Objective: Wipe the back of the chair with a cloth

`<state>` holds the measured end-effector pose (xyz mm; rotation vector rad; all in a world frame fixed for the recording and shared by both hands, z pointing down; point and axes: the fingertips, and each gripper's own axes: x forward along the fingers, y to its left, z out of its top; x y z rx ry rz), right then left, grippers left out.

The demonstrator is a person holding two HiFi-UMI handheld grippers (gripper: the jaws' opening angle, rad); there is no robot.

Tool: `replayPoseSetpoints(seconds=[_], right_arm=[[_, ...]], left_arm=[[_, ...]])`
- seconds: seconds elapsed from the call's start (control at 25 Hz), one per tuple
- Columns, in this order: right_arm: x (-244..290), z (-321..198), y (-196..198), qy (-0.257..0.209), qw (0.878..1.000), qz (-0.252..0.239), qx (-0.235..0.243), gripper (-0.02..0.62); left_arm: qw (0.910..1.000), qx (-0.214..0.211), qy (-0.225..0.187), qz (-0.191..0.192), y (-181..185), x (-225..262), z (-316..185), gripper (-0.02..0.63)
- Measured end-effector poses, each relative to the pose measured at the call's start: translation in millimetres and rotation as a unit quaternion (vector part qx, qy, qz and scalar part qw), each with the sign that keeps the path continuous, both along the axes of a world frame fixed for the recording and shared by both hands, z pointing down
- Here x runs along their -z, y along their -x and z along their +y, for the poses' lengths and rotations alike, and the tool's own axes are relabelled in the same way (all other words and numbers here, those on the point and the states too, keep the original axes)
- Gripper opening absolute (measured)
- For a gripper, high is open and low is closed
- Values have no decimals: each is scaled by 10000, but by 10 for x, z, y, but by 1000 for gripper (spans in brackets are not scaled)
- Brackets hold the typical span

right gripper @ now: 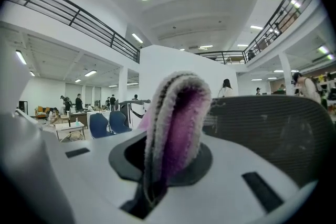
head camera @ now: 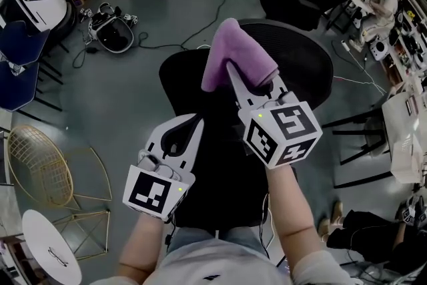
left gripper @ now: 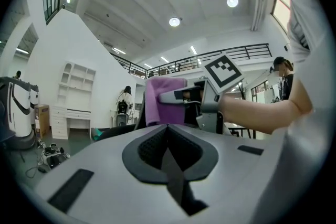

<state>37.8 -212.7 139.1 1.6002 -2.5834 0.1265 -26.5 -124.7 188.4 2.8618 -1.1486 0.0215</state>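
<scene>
Right fingers (right gripper: 247,165) pinch fuzzy purple cloth (right gripper: 176,123) (folded).

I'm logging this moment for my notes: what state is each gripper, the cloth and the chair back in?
left gripper: jaws together, nothing between them.
right gripper: shut on the cloth.
cloth: purple, folded over, sticking up from the jaws beside the chair back; whether they touch cannot be told.
chair back: black mesh, upright.
</scene>
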Motion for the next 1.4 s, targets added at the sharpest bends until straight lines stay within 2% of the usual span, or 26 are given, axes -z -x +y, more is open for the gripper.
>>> replayPoseSetpoints(seconds=[0.16, 0.56, 1.0, 1.4], right_arm=[[43, -153, -7, 92, 9998, 56, -155, 55], [-63, -152, -61, 168, 9991, 77, -374, 54], [-122, -191, -619, 244, 9936, 17, -1100, 53], [-164, -74, -1229, 284, 9856, 3, -1670, 52]], left_arm=[[10000, 18, 9, 30, 36, -24, -27, 14], [10000, -7, -73, 31, 35, -19, 8, 14], [9999, -51, -97, 1, 0, -23, 59, 14], [9998, -175, -101, 1, -196, -19, 120, 14]])
